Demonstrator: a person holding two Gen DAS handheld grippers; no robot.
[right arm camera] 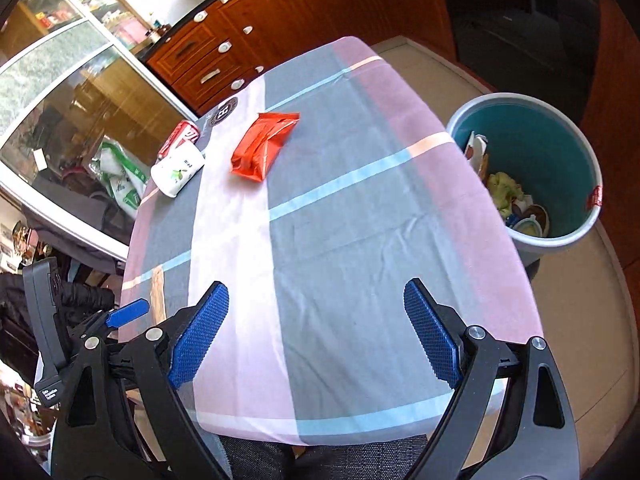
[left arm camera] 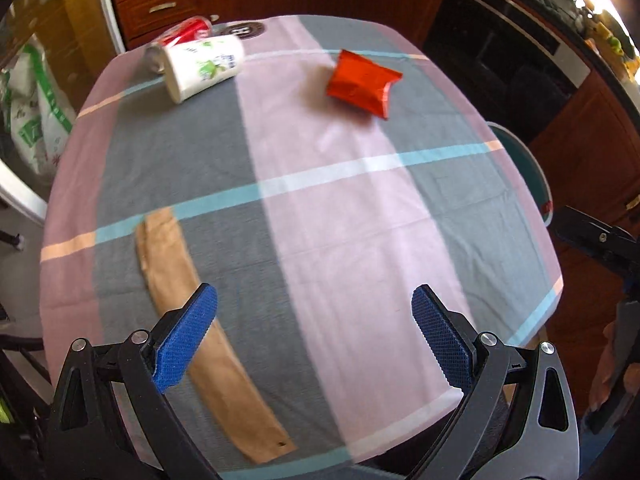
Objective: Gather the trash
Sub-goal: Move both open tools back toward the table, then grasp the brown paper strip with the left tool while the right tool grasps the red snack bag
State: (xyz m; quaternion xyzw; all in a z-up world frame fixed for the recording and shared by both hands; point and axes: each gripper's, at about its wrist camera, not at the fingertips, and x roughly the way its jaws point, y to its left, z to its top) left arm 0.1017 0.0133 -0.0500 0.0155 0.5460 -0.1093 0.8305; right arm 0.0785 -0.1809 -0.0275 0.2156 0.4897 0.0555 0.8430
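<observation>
Your left gripper (left arm camera: 314, 336) is wide open with nothing between its blue pads, above the table with the checked pink and grey cloth (left arm camera: 360, 216). Your right gripper (right arm camera: 316, 328) is wide open and empty too. On the far side of the table lie a red foil snack packet (left arm camera: 362, 82), a white paper cup on its side (left arm camera: 202, 66) and a red drink can (left arm camera: 186, 31) touching it. A long brown paper strip (left arm camera: 176, 264) lies near your left gripper. The round teal trash bin (right arm camera: 552, 152) stands on the floor beside the table
</observation>
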